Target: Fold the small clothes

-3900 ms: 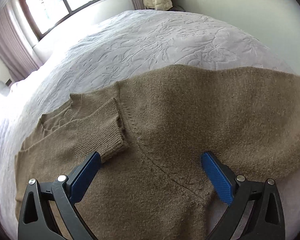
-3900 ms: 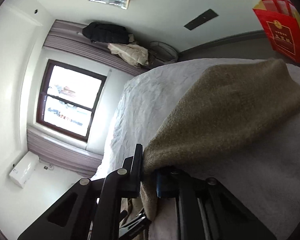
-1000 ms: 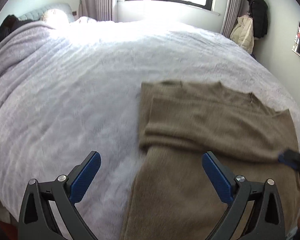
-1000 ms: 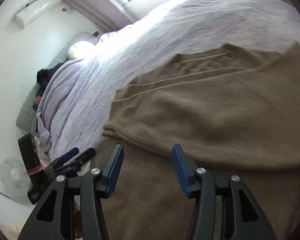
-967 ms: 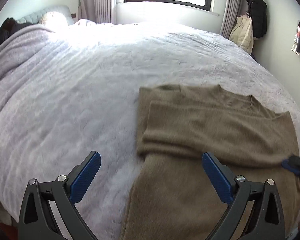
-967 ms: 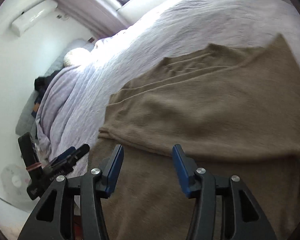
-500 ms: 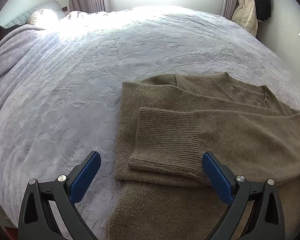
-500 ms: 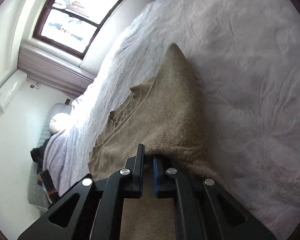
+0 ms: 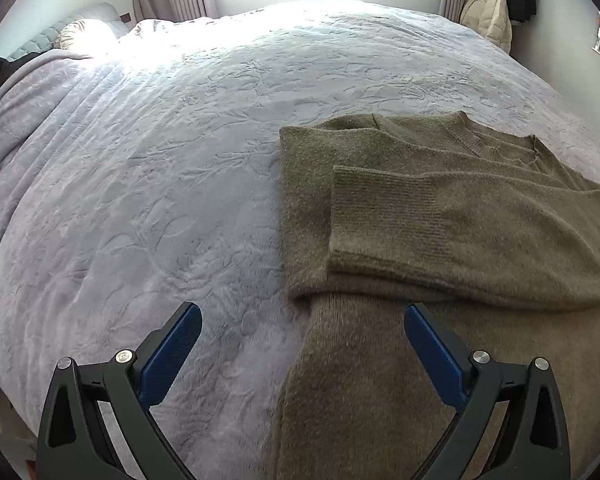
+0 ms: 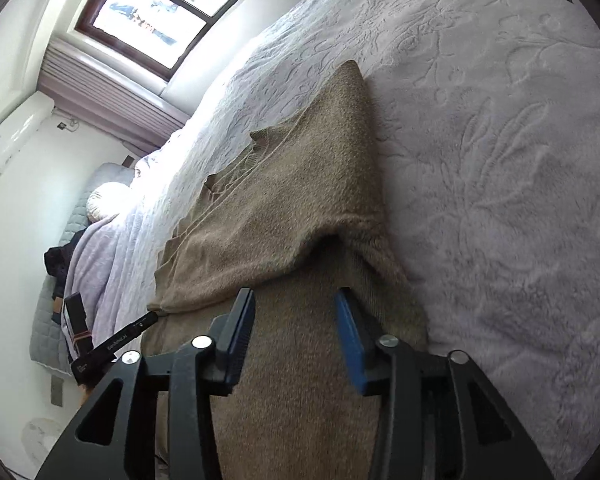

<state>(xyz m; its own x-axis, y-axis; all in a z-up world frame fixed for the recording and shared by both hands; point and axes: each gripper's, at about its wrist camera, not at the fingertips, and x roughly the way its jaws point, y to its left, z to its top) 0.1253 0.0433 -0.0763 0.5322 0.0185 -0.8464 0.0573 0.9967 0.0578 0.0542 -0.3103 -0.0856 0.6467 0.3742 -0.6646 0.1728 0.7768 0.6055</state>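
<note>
Wide bed (image 9: 180, 160) under a pale embossed coverlet, brown folded sweater (image 9: 440, 220) flat on it.

black left gripper (image 9: 302, 342), blue pads (image 9: 172, 354), silver screws

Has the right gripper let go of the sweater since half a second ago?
Yes. The right gripper was shut on the sweater; now its jaws stand apart above it, the fabric resting on the bedspread.
</note>
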